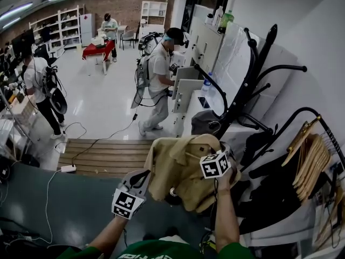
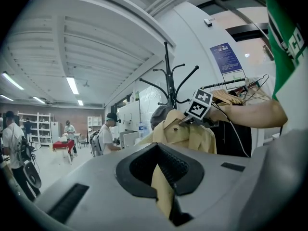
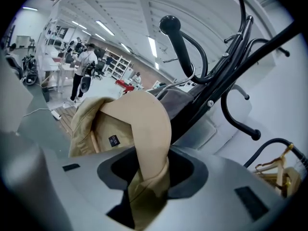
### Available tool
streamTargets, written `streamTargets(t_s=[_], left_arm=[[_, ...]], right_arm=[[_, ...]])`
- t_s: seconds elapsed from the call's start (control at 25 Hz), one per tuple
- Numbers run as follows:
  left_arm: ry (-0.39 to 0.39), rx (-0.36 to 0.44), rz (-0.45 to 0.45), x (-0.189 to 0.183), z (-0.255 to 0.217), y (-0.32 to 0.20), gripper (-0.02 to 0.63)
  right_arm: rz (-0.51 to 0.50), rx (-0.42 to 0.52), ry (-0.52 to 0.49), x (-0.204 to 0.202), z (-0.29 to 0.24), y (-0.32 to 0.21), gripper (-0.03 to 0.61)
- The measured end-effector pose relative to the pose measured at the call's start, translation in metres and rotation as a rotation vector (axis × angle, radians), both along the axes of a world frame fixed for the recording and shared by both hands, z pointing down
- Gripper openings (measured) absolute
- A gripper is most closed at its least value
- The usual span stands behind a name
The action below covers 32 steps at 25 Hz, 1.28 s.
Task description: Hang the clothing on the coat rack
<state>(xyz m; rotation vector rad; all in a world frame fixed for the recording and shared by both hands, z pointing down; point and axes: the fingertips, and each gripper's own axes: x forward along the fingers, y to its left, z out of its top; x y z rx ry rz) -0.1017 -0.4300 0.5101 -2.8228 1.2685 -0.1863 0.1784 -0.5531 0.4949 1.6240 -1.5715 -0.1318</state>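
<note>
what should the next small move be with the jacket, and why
Probably lift the right gripper toward the knobbed hook of the black coat rack. It is shut on the collar of the tan jacket, which sits below that hook. The left gripper pinches a lower edge, so the jacket is supported but not yet on the rack.

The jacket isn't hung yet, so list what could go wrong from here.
1. The right gripper pinches only a bunched collar fold of the tan jacket; it might slip free.
2. A grey garment already sits on the coat rack; the collar could catch there instead of on a free hook.
</note>
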Motion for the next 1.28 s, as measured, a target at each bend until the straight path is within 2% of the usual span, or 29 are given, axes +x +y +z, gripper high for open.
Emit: streamTargets(t_s=[0.48, 0.68, 0.96, 1.2, 1.28], left_arm=[[-0.006, -0.009, -0.001, 0.000, 0.003, -0.003, 0.003], [-0.003, -0.014, 0.006, 0.002, 0.004, -0.001, 0.003], [-0.004, -0.007, 0.034, 0.010, 0.004, 0.003, 0.003], [-0.007, -0.011, 0.049, 0.017, 0.005, 0.009, 0.003], [-0.010, -0.015, 0.052, 0.019, 0.006, 0.011, 0.003]], right_arm=[[0.026, 0.023, -0.011, 0.000, 0.000, -0.001, 0.175], [0.020, 0.070, -0.025, -0.002, -0.016, 0.009, 0.186], [-0.010, 0.103, -0.046, -0.016, -0.025, 0.040, 0.186], [-0.033, 0.107, -0.114, -0.026, -0.017, 0.076, 0.182], [-0.040, 0.100, -0.134, -0.030, -0.011, 0.088, 0.163]])
